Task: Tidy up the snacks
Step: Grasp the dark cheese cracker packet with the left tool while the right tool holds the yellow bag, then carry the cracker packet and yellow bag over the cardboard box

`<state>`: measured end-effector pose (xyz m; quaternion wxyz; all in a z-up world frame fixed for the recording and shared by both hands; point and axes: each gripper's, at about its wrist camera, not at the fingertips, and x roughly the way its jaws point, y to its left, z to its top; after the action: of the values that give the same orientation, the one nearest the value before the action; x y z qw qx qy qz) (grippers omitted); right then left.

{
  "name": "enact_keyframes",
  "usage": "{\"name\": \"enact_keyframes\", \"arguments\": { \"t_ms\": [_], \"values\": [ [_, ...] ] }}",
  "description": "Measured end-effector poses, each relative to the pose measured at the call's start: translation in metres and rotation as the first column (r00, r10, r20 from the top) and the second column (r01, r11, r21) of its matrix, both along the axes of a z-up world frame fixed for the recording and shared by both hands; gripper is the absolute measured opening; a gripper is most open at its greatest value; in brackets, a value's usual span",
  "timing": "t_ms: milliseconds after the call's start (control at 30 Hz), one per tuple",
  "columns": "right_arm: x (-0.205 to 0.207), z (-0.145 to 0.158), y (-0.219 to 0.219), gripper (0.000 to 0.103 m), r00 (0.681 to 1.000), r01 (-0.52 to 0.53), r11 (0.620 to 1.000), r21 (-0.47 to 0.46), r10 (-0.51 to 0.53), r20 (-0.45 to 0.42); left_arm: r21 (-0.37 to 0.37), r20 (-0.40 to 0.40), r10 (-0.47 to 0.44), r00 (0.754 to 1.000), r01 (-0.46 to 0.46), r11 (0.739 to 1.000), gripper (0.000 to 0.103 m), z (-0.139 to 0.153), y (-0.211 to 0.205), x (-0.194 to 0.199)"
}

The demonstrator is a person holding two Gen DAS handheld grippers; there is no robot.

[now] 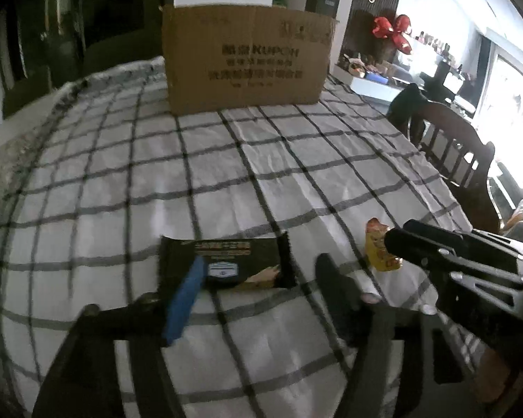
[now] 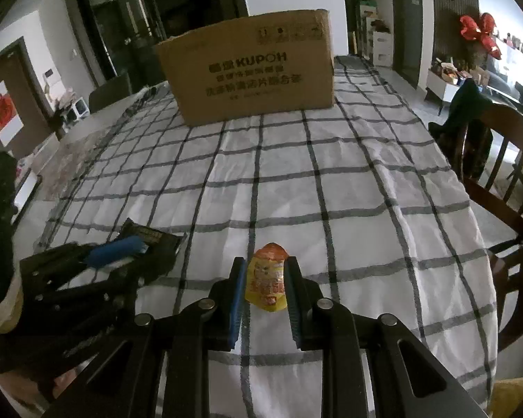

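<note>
A black snack packet (image 1: 226,264) lies flat on the checked tablecloth (image 1: 296,160). My left gripper (image 1: 261,261) hovers over it, open: the blue-padded left finger (image 1: 184,299) overlaps the packet's left part, and the right finger stands just past its right edge without touching it. In the right wrist view, the left gripper (image 2: 115,254) is at the left, above the same packet (image 2: 150,240). My right gripper (image 2: 265,271) is shut on a small yellow and orange snack pouch (image 2: 266,278), which stands upright between its pads. From the left wrist view, that pouch (image 1: 380,247) shows in the right gripper (image 1: 401,244).
A large brown cardboard box (image 2: 251,69) stands at the far end of the table, its printed side facing me. A dark wooden chair (image 2: 498,160) with dark cloth draped on it stands along the right edge. Bare tablecloth stretches between the grippers and the box.
</note>
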<state>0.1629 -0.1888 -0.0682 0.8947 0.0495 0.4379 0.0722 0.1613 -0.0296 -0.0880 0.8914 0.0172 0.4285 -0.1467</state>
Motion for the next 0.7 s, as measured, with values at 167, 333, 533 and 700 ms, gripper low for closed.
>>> {"name": "enact_keyframes", "arguments": {
  "t_ms": [167,333,533,700],
  "values": [
    [0.005,-0.007,-0.001,0.027,1.000,0.006,1.000,0.006,-0.006,-0.020,0.007,-0.011,0.031,0.999,-0.031,0.999,0.071,-0.003,0.009,-0.003],
    [0.010,-0.013,0.008,0.027,1.000,-0.013,0.999,-0.032,0.013,-0.013,0.002,-0.033,0.068,0.997,-0.068,0.998,0.072,-0.009,0.020,-0.001],
    [0.015,-0.014,0.012,0.030,1.000,-0.013,0.999,-0.053,0.013,-0.010,-0.007,-0.040,0.086,0.995,-0.087,0.996,0.072,-0.010,0.024,0.000],
    [0.016,-0.021,0.010,0.036,1.000,-0.003,0.999,-0.043,0.002,-0.027,-0.015,-0.039,0.089,0.995,-0.090,0.996,0.072,-0.009,0.025,-0.001]
  ]
}}
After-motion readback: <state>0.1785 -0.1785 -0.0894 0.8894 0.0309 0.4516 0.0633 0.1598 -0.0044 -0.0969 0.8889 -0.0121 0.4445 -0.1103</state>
